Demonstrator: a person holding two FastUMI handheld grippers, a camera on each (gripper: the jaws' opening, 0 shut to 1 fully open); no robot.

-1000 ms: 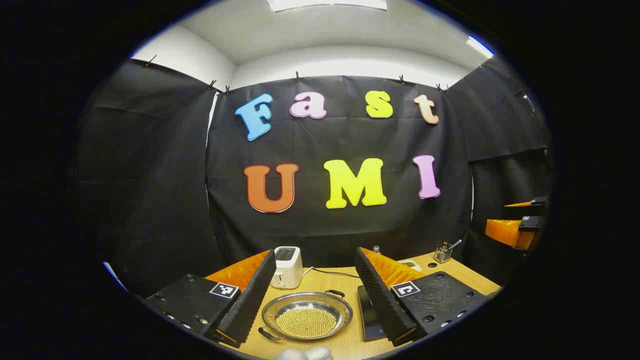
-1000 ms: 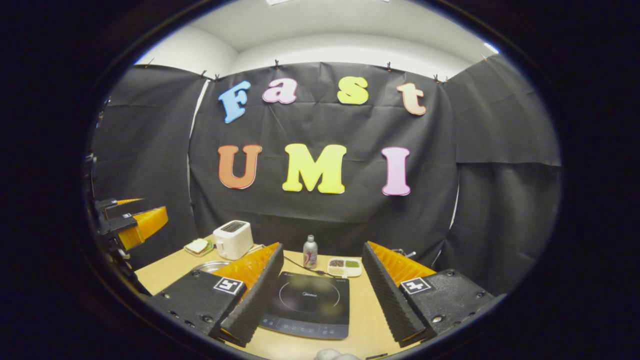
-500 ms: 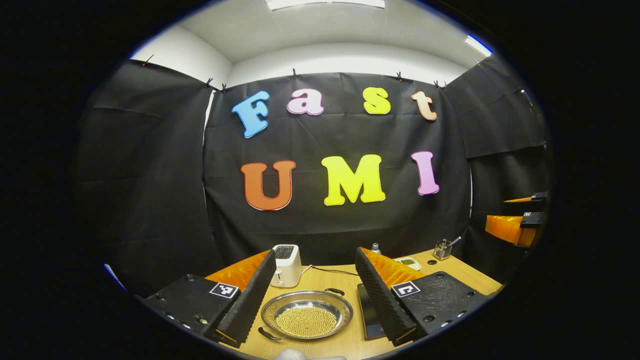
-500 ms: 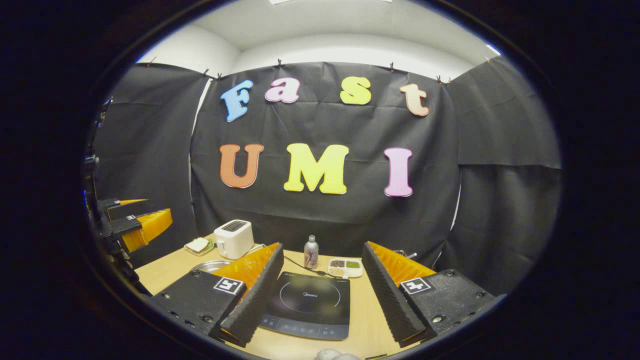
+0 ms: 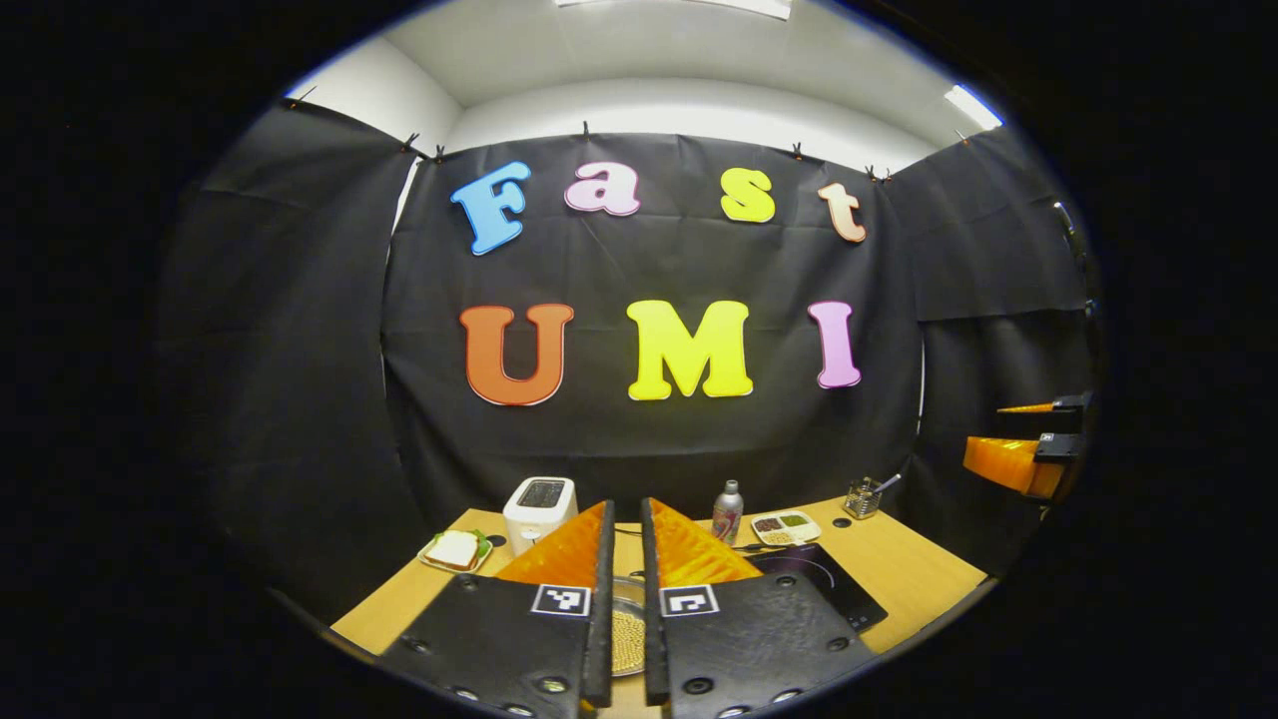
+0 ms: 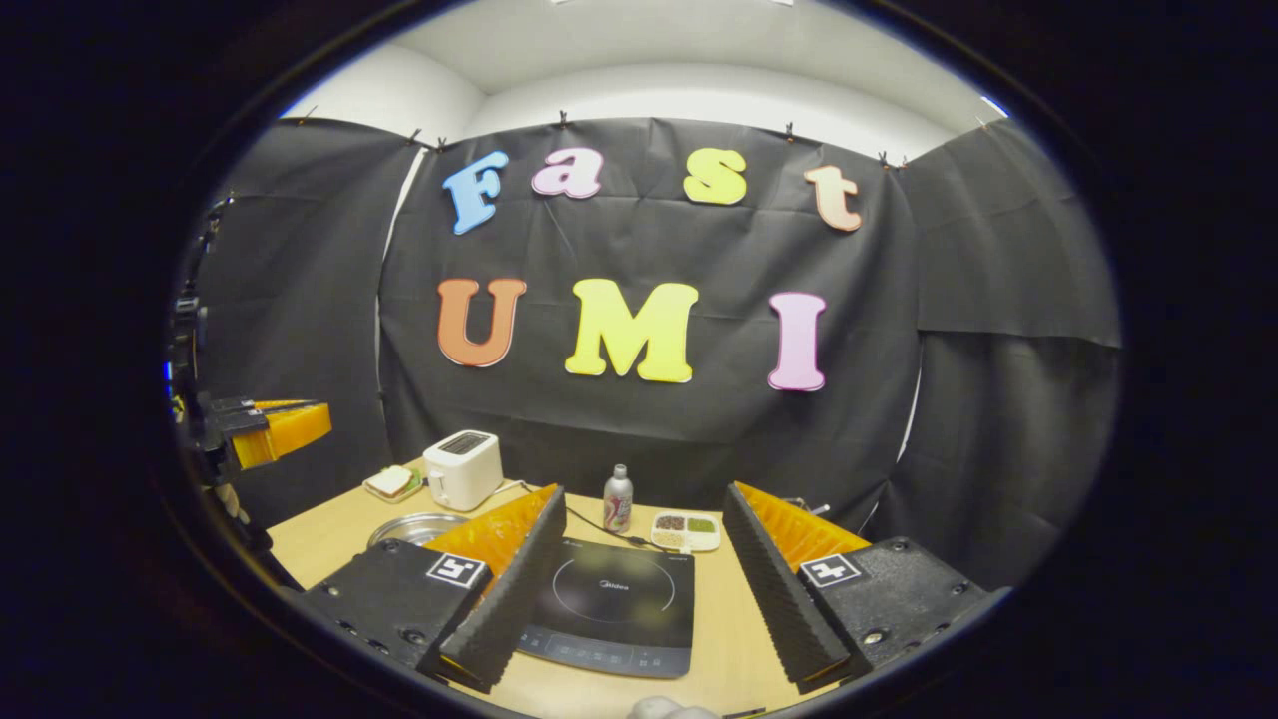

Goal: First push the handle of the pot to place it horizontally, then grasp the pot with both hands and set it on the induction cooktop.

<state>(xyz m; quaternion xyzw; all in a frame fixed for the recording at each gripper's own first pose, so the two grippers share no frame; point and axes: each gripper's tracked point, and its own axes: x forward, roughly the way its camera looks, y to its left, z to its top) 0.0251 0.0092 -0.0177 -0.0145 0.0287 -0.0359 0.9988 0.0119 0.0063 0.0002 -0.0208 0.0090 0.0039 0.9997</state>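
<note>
Since a second ago my left gripper [image 5: 624, 599] has pressed nearly together above the pot [image 5: 627, 639], right gripper [image 6: 639, 584] spread over the cooktop [image 6: 614, 604], so I should nudge the handle low and sideways.

White toaster [image 6: 462, 469] at the back of the wooden table [image 6: 324, 524], sandwich plate [image 6: 392, 483] just beside it. Farther right, a bottle [image 6: 618, 499], then a divided snack tray [image 6: 686, 531].
</note>
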